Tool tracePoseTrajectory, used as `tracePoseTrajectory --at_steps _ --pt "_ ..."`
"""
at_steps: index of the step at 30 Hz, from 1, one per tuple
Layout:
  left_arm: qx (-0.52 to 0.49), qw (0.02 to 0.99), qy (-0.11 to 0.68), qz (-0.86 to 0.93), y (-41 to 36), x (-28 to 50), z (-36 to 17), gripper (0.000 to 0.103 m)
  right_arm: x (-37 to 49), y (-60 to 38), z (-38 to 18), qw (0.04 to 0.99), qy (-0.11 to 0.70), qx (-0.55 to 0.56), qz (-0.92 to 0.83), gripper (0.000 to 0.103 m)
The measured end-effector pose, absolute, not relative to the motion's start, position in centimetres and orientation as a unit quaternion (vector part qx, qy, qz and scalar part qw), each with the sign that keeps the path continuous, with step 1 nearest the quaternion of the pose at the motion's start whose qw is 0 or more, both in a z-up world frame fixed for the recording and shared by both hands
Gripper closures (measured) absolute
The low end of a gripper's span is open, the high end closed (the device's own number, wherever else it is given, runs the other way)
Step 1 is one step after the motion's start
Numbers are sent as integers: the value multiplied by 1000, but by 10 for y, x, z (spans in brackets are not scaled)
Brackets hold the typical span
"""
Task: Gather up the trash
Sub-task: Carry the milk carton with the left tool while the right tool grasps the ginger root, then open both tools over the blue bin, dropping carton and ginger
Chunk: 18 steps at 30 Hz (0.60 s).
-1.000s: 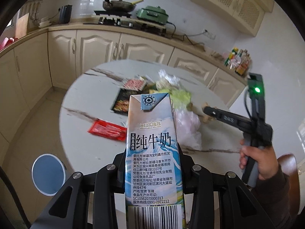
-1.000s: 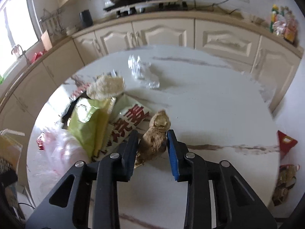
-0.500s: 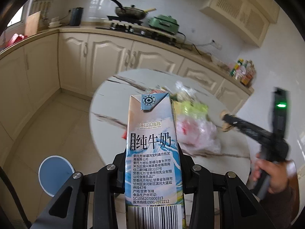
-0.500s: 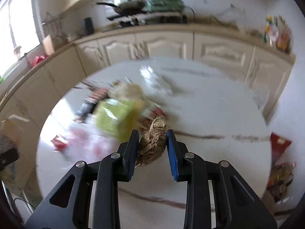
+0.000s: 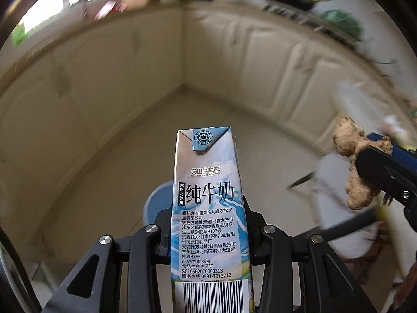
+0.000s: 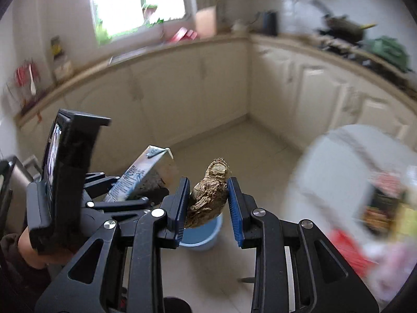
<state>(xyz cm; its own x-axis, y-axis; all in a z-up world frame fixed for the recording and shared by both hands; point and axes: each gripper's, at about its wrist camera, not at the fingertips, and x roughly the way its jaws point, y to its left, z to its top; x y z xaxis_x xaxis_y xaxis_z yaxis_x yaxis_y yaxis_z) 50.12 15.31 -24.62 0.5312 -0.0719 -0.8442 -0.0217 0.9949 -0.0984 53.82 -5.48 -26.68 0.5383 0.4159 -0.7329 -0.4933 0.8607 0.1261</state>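
My left gripper (image 5: 208, 206) is shut on a tall blue-and-white milk carton (image 5: 207, 203), upright between the jaws. Behind it on the floor sits a blue bin (image 5: 157, 203), mostly hidden by the carton. At the right edge of the left wrist view my right gripper (image 5: 365, 172) carries a knobbly brown ginger root (image 5: 357, 161). In the right wrist view that gripper (image 6: 208, 195) is shut on the ginger root (image 6: 208, 198), held above the blue bin (image 6: 206, 237). The carton (image 6: 140, 174) and the left gripper (image 6: 125, 198) appear at its left.
Cream kitchen cabinets (image 6: 208, 83) wrap around a beige tiled floor (image 5: 130, 156). The round white table (image 6: 346, 172) with wrappers and a pink bag lies at the right. A pan and green cooker (image 6: 385, 49) stand on the counter. A hand (image 6: 34, 250) holds the left gripper.
Both grippers have swung left, away from the table and over the floor toward the blue bin, each keeping its load. The table has slid to the right edge of both views.
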Motion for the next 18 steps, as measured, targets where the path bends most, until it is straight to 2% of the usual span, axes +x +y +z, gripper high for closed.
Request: tracePoseTrajectory --at_steps 6,13,15,18 --pt "-81 825 560 9 215 552 -331 67 607 29 -377 825 491 -67 270 75" --pt "-124 796 592 3 250 610 -381 64 654 61 -467 784 558 -63 264 75" --pt "-122 793 596 13 254 623 -385 55 662 62 -482 776 569 -59 266 75" --pt "-133 794 593 20 268 642 -390 50 672 63 -506 763 585 -49 270 75"
